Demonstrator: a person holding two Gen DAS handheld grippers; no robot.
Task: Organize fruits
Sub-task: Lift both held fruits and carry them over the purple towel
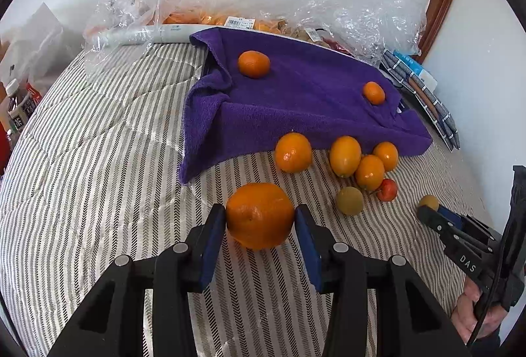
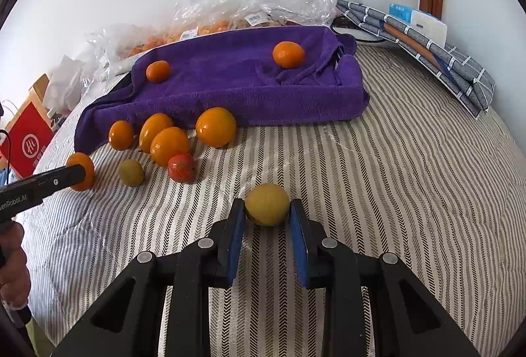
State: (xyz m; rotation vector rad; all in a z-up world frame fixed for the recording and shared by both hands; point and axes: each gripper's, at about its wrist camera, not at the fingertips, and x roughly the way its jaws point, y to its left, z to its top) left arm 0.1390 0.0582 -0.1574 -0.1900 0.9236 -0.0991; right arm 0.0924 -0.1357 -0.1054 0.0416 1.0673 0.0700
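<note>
On the striped cover lies the purple towel, with two small oranges on top and more fruit along its near edge. I see my left gripper tilted steeply down, its pads clamped on both sides of a big orange that sits on the cover. My right gripper also points down and grasps a small yellow fruit, well apart from the towel.

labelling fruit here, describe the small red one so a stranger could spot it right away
Start at the purple towel on the striped bedcover. A loose cluster of orange fruit lies along its front edge. At the cluster's near side sits the small red fruit, the only red one there.
</note>
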